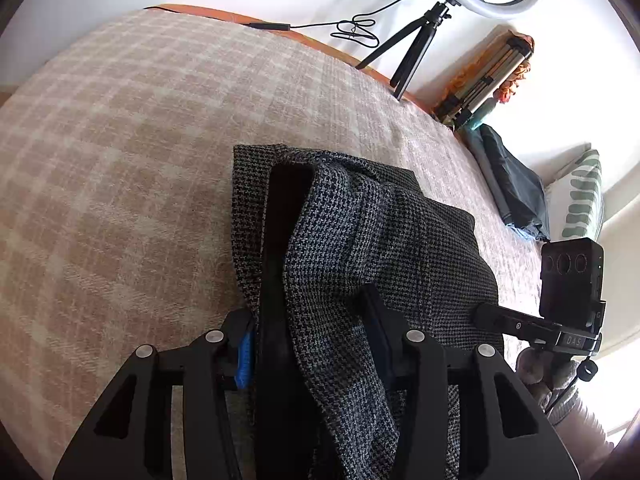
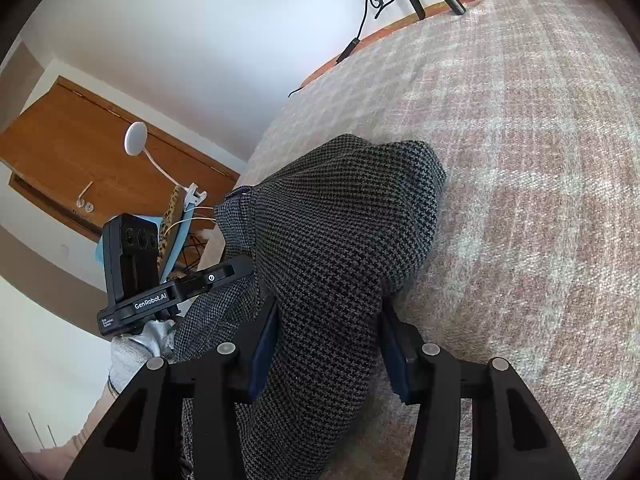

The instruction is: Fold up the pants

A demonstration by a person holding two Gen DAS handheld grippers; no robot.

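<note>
The dark houndstooth pants (image 1: 384, 240) lie bunched on a pink plaid bed cover (image 1: 120, 160). My left gripper (image 1: 312, 320) is shut on a thick fold of the pants, with cloth and a black lining between its blue pads. My right gripper (image 2: 328, 332) is shut on another bunched fold of the same pants (image 2: 340, 220), which drape forward over the bed cover (image 2: 520, 200). Each gripper shows in the other's view: the right one (image 1: 568, 300) at the right edge, the left one (image 2: 160, 276) at the left.
A ring light on a black tripod (image 1: 420, 40) stands at the bed's far edge, with a folded tripod (image 1: 484, 80), dark folded clothes (image 1: 512, 188) and a green-striped pillow (image 1: 584, 200) to the right. A wooden door (image 2: 80, 160) and a clothes rack (image 2: 180, 220) are left of the bed.
</note>
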